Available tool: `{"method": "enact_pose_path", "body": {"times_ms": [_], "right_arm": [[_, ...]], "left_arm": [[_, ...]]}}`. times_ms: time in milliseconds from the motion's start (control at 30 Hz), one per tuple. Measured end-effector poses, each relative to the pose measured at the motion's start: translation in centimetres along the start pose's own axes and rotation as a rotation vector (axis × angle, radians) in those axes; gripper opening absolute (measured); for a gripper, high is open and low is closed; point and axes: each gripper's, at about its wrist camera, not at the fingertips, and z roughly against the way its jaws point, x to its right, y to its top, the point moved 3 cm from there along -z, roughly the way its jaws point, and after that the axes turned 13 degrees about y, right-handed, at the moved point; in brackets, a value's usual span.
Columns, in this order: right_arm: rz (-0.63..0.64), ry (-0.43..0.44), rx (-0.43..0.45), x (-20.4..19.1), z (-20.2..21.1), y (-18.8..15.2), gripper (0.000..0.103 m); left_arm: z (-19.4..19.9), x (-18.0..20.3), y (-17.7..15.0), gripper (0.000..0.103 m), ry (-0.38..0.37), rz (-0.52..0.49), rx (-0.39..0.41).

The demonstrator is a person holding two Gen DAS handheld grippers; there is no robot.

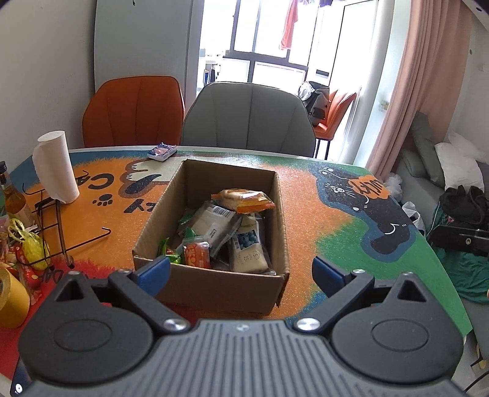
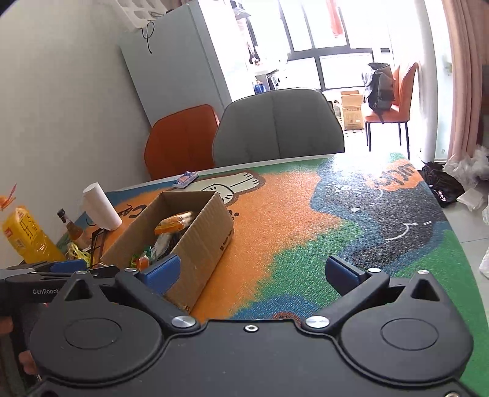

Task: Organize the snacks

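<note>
Domestic living and dining room. Round table (image 1: 305, 213) under a bright cartoon-cat mat, with a padded grey chair (image 1: 247, 119) and a padded orange chair (image 1: 134, 110) drawn up. Laundry hanging at the balcony window (image 1: 288, 27); pink curtain (image 1: 406, 91) alongside. Grey sofa with white pillows (image 1: 458, 165) at right. White paper-towel roll (image 1: 56, 166), yellow oil bottle (image 2: 26, 235) and open cardboard box of packaged snacks (image 1: 214, 232) on the table.

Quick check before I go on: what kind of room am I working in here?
Most likely a home dining area. A table with a cartoon cat mat has padded chairs pulled up to it, laundry hangs by the balcony window, and a sofa with cushions sits to one side.
</note>
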Motion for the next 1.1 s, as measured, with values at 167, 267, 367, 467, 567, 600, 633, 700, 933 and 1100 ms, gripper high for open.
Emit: {"method": "enact_pose_path", "body": {"times_ms": [167,267,367,467,567,600,633,700,933,1100], "right_arm": [[0.009,-0.003,0.019,0.0,1.5,-0.4,0.103],[0.012,-0.001,0.024,0.0,2.2,-0.6,0.103],[0.018,0.002,0.029,-0.1,2.7,-0.8,0.103],[0.022,0.006,0.031,-0.2,3.0,-0.9,0.103],[0.024,0.008,0.038,-0.3,3.3,-1.0,0.103],[0.024,0.009,0.040,-0.3,3.4,-0.9,0.103],[0.025,0.009,0.042,-0.4,3.4,-1.0,0.103],[0.026,0.008,0.044,-0.4,3.6,-0.9,0.103],[0.030,0.008,0.049,-0.5,3.9,-0.9,0.103],[0.028,0.007,0.047,-0.6,3.9,-0.9,0.103]], "left_arm": [[1.2,0.2,-0.5,0.099,-0.005,0.001,0.011],[1.8,0.3,-0.8,0.099,-0.008,0.004,0.018],[2.3,0.3,-0.9,0.099,-0.010,0.002,0.025],[2.7,0.3,-1.1,0.099,-0.011,0.004,0.027],[3.0,0.3,-1.2,0.099,-0.012,0.005,0.031],[3.1,0.3,-1.2,0.099,-0.013,0.006,0.033],[3.2,0.3,-1.2,0.099,-0.015,0.006,0.035],[3.3,0.3,-1.2,0.099,-0.015,0.008,0.037],[3.4,0.4,-1.1,0.099,-0.026,0.011,0.036],[3.3,0.3,-1.1,0.099,-0.025,0.012,0.036]]}}
